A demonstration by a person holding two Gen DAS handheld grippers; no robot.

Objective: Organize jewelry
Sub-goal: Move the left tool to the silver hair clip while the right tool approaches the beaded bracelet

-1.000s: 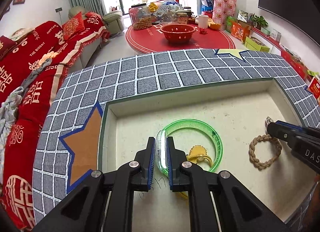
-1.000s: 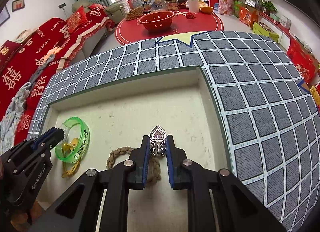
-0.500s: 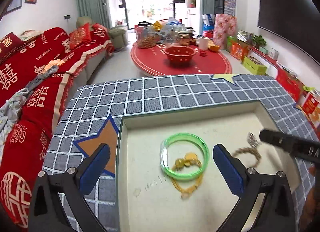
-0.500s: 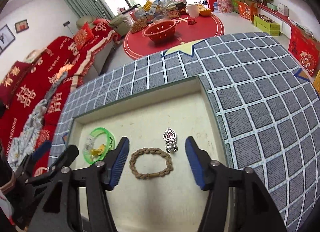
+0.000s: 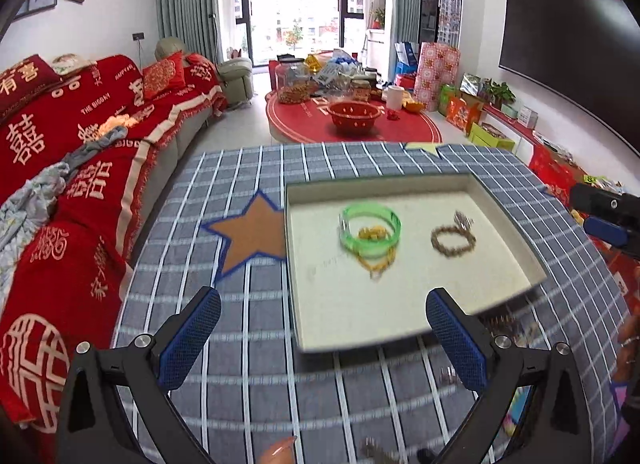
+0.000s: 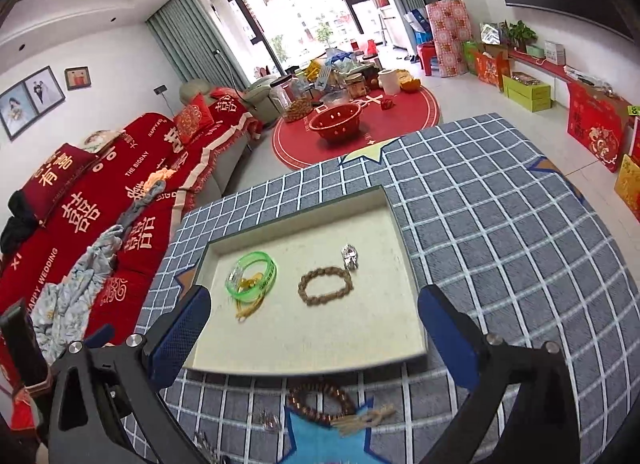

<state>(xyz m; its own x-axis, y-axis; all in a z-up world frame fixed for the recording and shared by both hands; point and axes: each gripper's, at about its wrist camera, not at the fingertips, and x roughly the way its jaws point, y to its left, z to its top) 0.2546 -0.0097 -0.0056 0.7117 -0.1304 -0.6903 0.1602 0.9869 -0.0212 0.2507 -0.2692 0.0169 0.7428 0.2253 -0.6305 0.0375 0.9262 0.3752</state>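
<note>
A cream tray [image 5: 404,304] [image 6: 304,348] sits on the checked table. In it lie a green bangle [image 5: 370,235] [image 6: 251,276] over gold jewelry [image 5: 376,260] [image 6: 248,306], a braided brown bracelet [image 5: 453,241] [image 6: 326,285] and a silver heart pendant [image 5: 463,219] [image 6: 350,255]. My left gripper [image 5: 322,340] is open and empty, raised before the tray's near edge. My right gripper [image 6: 314,336] is open and empty above the tray's near rim. A brown bead bracelet with a tassel [image 6: 324,404] and small silver pieces [image 6: 270,422] lie on the cloth in front of the tray.
The table wears a grey checked cloth [image 5: 248,364] [image 6: 520,244] with star patches. A red sofa [image 5: 60,168] runs along the left. A red round table [image 5: 352,124] with a red bowl stands beyond. The right gripper's tip shows in the left wrist view [image 5: 604,220].
Both grippers let go and opened: the left released the green bangle, the right the silver pendant. Both then pulled back and up away from the tray.
</note>
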